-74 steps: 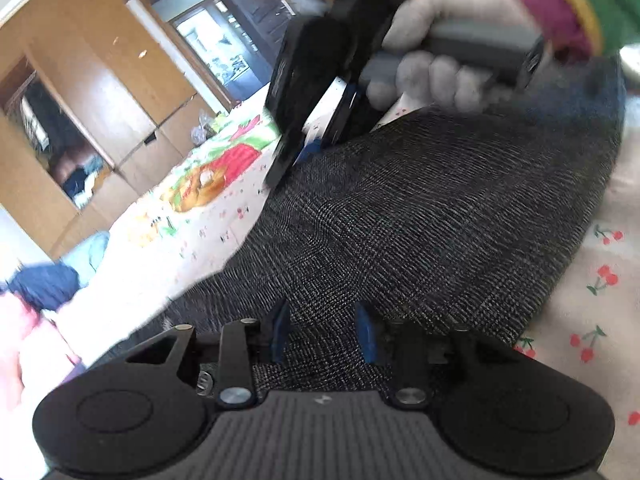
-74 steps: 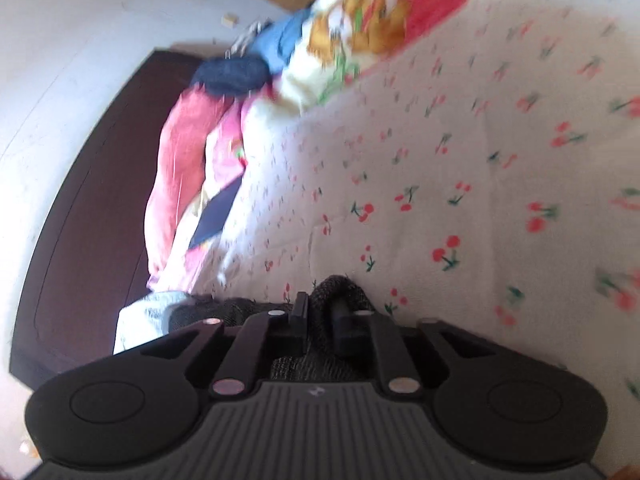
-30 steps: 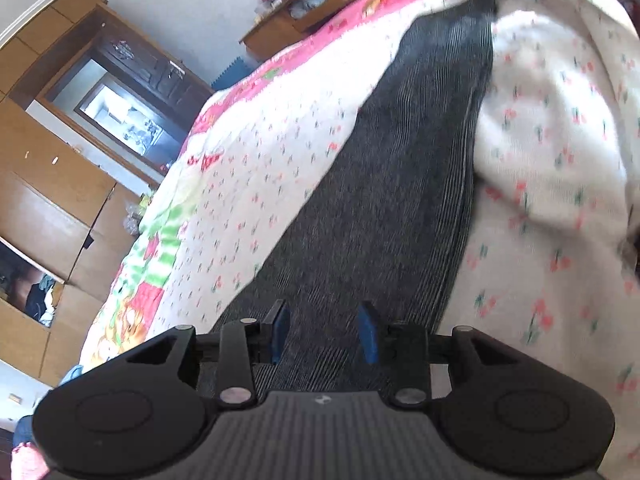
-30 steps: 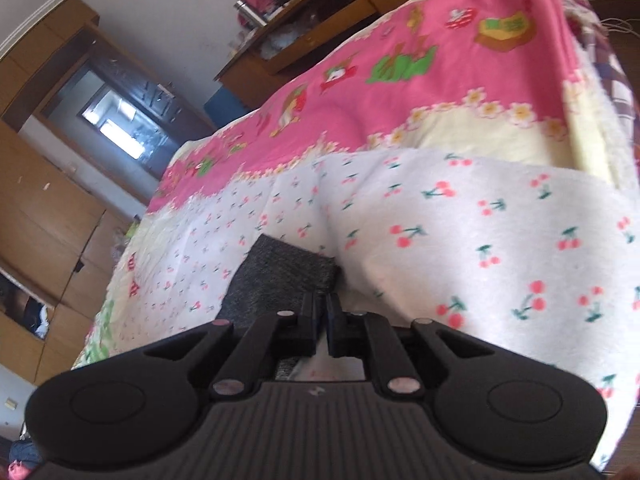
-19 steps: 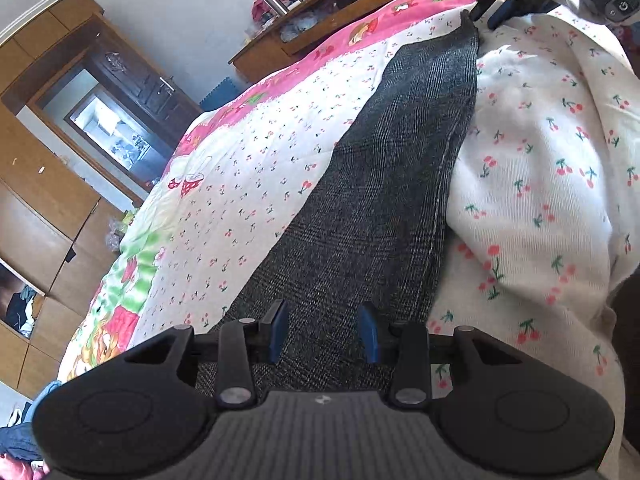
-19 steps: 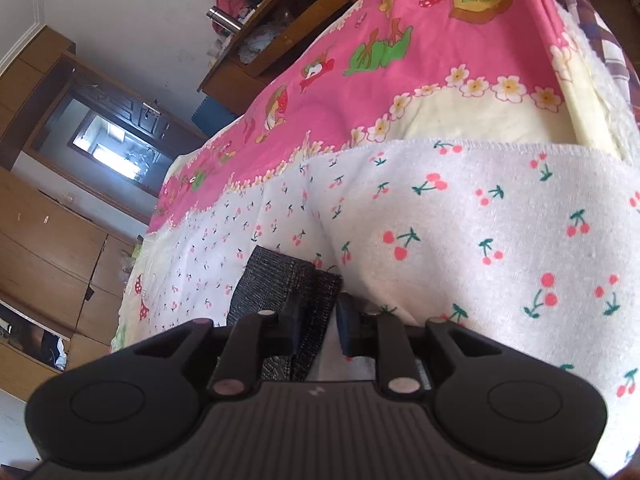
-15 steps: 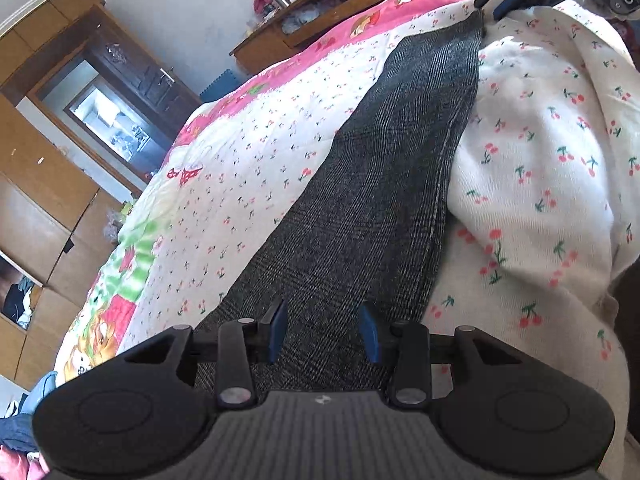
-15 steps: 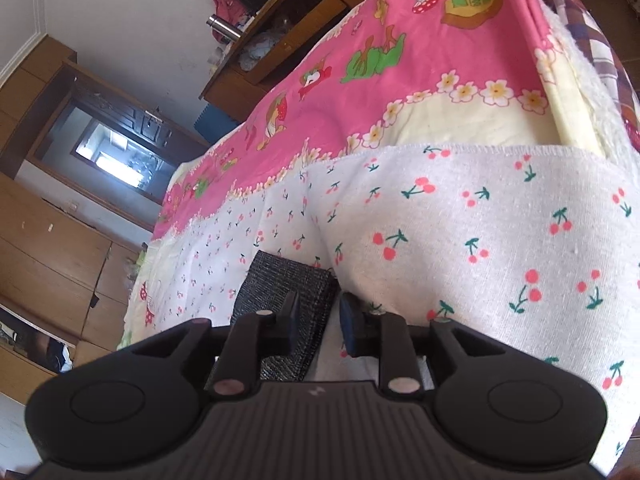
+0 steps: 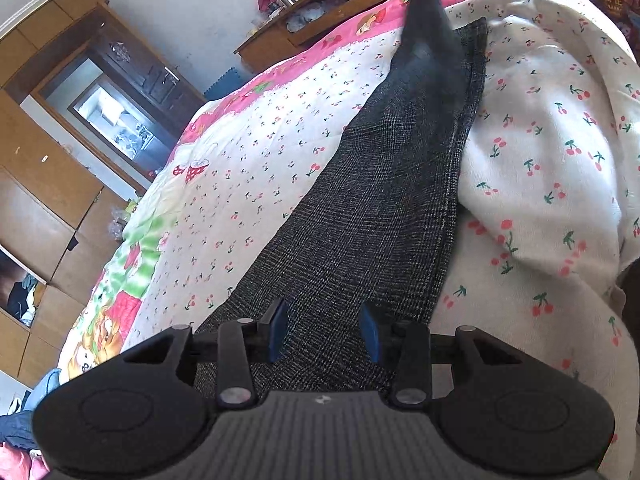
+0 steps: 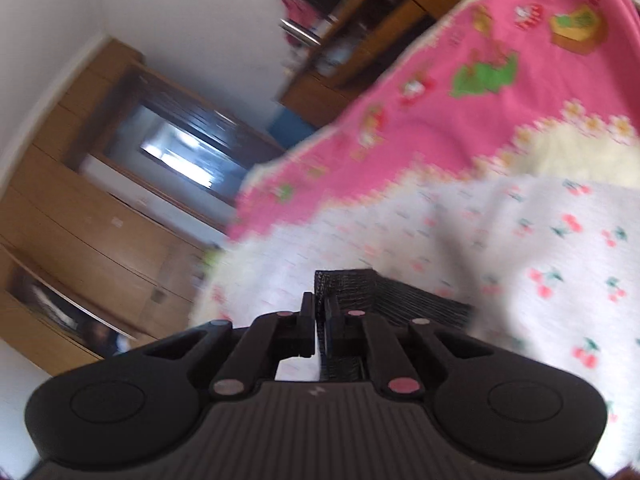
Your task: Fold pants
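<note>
Dark grey checked pants lie stretched out along the bed. My left gripper is open, its blue-padded fingers hovering over the near end of the pants without gripping them. At the far end the top layer of the leg is lifted off the bed, peaking at the top of the left wrist view. In the right wrist view my right gripper is shut on the pants' leg hem, holding it raised above the bed. That view is motion-blurred.
The bed carries a white cherry-print quilt with a pink cartoon border, bunched up to the right of the pants. Wooden wardrobes, a dark doorway and a wooden cabinet stand beyond the bed.
My right gripper has closed on the leg hem and lifted it off the bed, moving fast. The left gripper has stayed open over the near end of the pants.
</note>
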`<state>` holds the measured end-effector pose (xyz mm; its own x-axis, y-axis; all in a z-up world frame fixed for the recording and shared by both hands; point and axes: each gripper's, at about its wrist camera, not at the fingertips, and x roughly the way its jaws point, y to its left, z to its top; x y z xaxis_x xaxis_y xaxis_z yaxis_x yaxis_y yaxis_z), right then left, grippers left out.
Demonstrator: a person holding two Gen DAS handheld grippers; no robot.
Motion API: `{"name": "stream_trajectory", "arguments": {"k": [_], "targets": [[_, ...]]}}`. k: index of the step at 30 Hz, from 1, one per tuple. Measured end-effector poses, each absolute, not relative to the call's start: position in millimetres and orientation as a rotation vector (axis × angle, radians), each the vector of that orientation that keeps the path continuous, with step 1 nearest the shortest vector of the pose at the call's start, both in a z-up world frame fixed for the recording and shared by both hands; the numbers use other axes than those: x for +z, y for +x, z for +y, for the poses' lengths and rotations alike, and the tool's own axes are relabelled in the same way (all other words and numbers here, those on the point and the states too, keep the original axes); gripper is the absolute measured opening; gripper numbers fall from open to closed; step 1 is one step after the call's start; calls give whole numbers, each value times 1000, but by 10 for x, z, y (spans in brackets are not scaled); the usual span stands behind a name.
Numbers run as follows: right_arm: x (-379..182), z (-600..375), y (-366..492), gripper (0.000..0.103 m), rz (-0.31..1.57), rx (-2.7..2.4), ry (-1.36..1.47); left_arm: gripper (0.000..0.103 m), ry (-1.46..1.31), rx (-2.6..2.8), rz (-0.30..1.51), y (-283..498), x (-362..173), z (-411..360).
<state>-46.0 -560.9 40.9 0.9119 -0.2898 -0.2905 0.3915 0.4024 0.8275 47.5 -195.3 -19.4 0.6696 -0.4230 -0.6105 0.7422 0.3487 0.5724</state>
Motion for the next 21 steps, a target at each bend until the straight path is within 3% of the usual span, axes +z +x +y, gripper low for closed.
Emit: {"name": "stream_trajectory", "arguments": {"k": [5, 12, 15, 21], "targets": [[-132, -5758, -421, 6, 379, -541, 1135, 54, 944, -780, 386, 458, -226, -1955], [-39, -5670, -547, 12, 393, -568, 1120, 54, 953, -783, 375, 467, -211, -1922], [-73, -5662, -482, 20, 432, -583, 1119, 54, 940, -777, 382, 487, -220, -1914], [-67, -5667, -423, 19, 478, -604, 1110, 54, 933, -786, 375, 464, -213, -1883]]}}
